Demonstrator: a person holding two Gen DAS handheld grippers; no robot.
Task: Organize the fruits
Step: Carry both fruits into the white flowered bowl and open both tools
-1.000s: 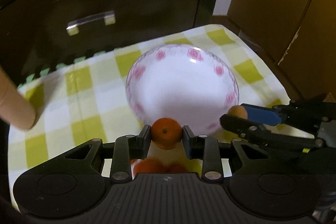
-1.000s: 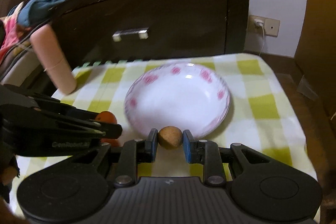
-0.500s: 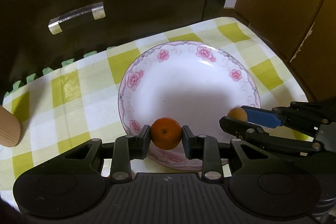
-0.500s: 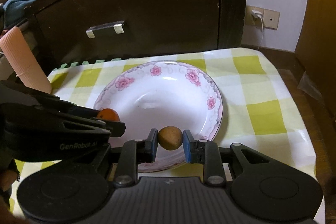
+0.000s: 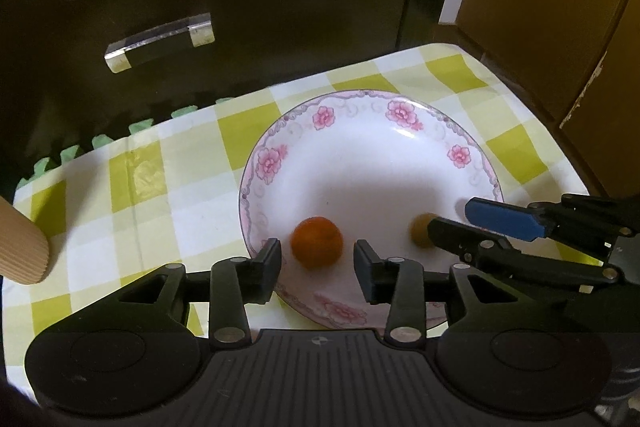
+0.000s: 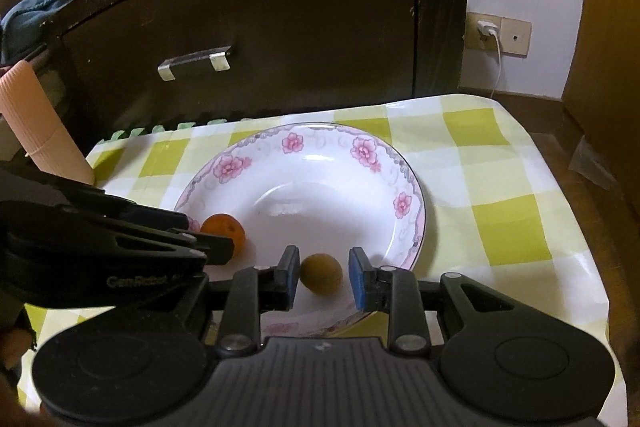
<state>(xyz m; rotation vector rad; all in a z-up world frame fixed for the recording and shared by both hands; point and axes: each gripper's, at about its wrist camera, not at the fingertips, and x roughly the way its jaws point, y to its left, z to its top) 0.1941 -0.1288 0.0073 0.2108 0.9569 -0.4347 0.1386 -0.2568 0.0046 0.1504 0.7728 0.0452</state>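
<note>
A white plate with a pink flower rim [image 5: 360, 95] [image 6: 416, 211] stands on a yellow checked cloth. A small orange [image 5: 317, 243] [image 6: 224, 233] lies in the plate's near left part. My left gripper [image 5: 318, 263] straddles it. Its jaws are opening and there is a gap on each side of the fruit. A small brown fruit [image 6: 321, 273] [image 5: 418, 231] rests in the plate between the blue pads of my right gripper [image 6: 324, 277]. Those jaws stand barely parted, with a thin gap at the right pad. Both grippers hang low over the plate's near rim, side by side.
A dark cabinet with a metal handle [image 5: 160, 43] [image 6: 196, 63] rises right behind the cloth. A pink ribbed roll [image 5: 20, 251] [image 6: 44, 131] leans at the left edge. Wooden panels [image 5: 560, 7] stand to the right. A wall socket with a charger [image 6: 490, 27] is at the back right.
Both grippers have come forward and down over the plate. The left jaws have parted and the orange now lies in the plate. The brown fruit has sunk out of the right pads' grip.
</note>
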